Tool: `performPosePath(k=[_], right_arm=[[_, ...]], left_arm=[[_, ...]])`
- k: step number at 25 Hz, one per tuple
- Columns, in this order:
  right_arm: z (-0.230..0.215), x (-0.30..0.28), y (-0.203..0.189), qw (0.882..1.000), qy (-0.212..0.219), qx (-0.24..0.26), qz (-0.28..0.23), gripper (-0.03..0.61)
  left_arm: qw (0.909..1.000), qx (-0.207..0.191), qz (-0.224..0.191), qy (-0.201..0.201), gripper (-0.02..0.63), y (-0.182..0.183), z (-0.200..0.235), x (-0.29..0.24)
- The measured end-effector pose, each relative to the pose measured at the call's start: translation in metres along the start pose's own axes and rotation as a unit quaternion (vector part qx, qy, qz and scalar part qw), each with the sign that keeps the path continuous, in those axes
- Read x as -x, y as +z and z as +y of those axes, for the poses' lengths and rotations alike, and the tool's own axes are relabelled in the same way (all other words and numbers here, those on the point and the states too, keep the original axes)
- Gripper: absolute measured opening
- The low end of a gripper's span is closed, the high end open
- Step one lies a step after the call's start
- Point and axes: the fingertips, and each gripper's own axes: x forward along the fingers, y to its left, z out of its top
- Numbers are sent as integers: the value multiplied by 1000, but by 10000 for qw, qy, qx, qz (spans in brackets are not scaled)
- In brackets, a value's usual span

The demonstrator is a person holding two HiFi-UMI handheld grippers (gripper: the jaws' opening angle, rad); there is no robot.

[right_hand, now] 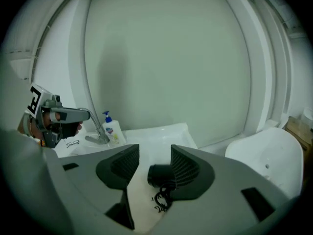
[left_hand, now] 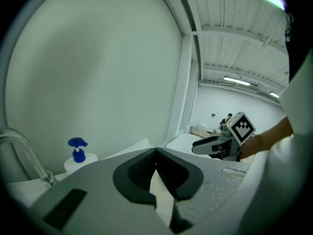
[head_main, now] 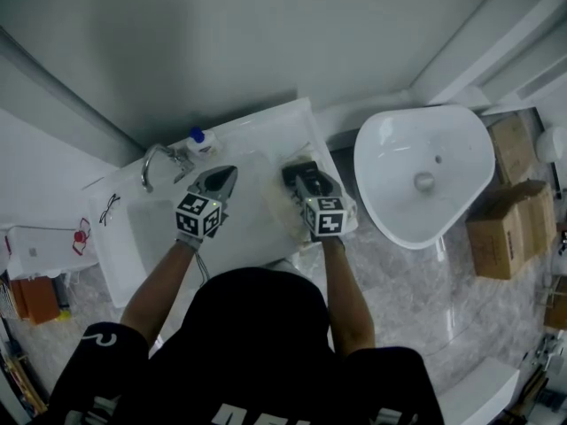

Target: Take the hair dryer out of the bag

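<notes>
A pale bag [head_main: 263, 200] lies on the white sink counter [head_main: 133, 237] between my two grippers. My left gripper [head_main: 221, 177] [left_hand: 156, 151] is shut on a cream strip of the bag [left_hand: 162, 196], pinched between its pads. My right gripper [head_main: 306, 180] [right_hand: 155, 153] has its jaws wide apart. The black hair dryer [right_hand: 157, 175] shows just past its tips, close against the right finger, with a gap to the left finger. The dryer's coiled black cord [right_hand: 161, 199] hangs over the cream bag [right_hand: 139, 209] below.
A faucet [head_main: 155, 162] and a blue-topped soap bottle [head_main: 197, 140] [right_hand: 111, 129] [left_hand: 77, 156] stand at the counter's back. Glasses [head_main: 108, 209] lie at its left end. A white basin [head_main: 425, 175] sits to the right, with cardboard boxes [head_main: 500, 224] beyond it.
</notes>
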Motion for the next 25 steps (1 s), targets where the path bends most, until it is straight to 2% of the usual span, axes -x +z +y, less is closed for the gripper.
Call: performPosePath(k=[5,10,14,19,25], right_arm=[[35,6,53,9980,292,246,-503,159],[72,11,82,9941,618,546,-708,120],[98,13,88,9913,832,696,-742,80],[118,16,83,9894,957,796,-753,18],[132,17,71,9885,1112,819,-616,-3]], left_arm=[[9986,62,-294,441,-2,17,15,26],[9956,-77,-549,755,0,34,17,50],[9929,-165,-654,981,-1,43,23,67],[9896,52,-703,1254,-2,35,30,85],[9863,271,-649,1494,0,16,33,104]])
